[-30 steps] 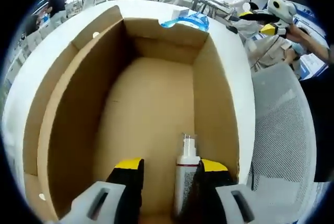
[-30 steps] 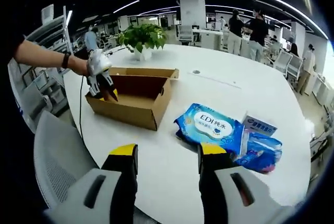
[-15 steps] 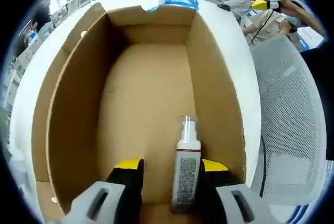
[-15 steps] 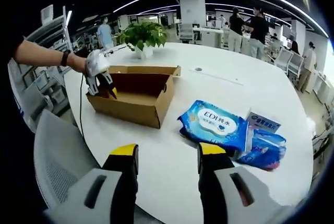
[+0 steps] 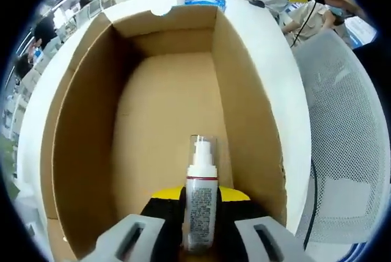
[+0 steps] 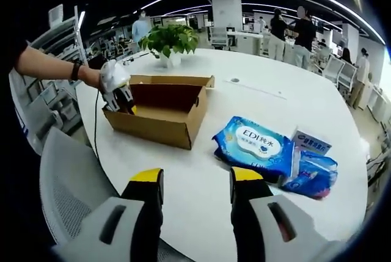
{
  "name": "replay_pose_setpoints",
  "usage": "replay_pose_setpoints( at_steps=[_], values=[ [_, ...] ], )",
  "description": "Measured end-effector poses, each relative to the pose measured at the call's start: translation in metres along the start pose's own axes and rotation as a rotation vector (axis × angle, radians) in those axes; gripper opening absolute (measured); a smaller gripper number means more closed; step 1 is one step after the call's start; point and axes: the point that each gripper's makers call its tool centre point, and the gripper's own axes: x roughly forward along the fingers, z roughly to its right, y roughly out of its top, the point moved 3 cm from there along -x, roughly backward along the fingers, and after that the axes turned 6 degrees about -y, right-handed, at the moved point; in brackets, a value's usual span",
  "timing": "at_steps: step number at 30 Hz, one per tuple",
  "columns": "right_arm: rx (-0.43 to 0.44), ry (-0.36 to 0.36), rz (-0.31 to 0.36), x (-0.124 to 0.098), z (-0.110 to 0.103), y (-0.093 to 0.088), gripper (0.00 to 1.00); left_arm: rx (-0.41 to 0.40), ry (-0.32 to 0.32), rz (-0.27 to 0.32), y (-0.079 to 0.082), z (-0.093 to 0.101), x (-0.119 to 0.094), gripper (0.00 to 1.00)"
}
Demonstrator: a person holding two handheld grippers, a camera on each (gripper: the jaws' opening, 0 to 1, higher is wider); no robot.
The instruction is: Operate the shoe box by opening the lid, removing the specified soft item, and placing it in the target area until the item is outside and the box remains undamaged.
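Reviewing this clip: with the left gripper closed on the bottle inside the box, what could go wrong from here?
The left gripper grips the spray bottle low on its body, so the bottle may tilt or slip when lifted. It sits close to the cardboard box's right wall, which a careless lift could scrape or tear. The right gripper hangs open away from the box, so nothing steadies it; it might drag along.

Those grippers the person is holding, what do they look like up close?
Each gripper has two black fingers with yellow tips on a pale grey body: the right gripper shows this plainly, and the left gripper looks the same. A dark cable hangs from the left one, and the person wears a dark wristband.
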Motion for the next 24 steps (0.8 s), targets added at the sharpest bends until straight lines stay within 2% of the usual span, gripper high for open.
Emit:
replay_pose_setpoints(
  at_steps=[10, 14, 24],
  values=[
    [-0.001, 0.01, 0.004, 0.003, -0.006, 0.001, 0.4, -0.015, 0.022, 0.018, 0.0, -0.002, -0.004, 0.19],
    [-0.009, 0.02, 0.006, 0.004, -0.009, 0.004, 0.4, -0.034, 0.025, 0.048, 0.003, -0.001, -0.01, 0.19],
    [-0.024, 0.046, 0.006, 0.01, -0.015, 0.007, 0.4, -0.013, 0.053, 0.073, 0.01, 0.004, -0.022, 0.19]
  ],
)
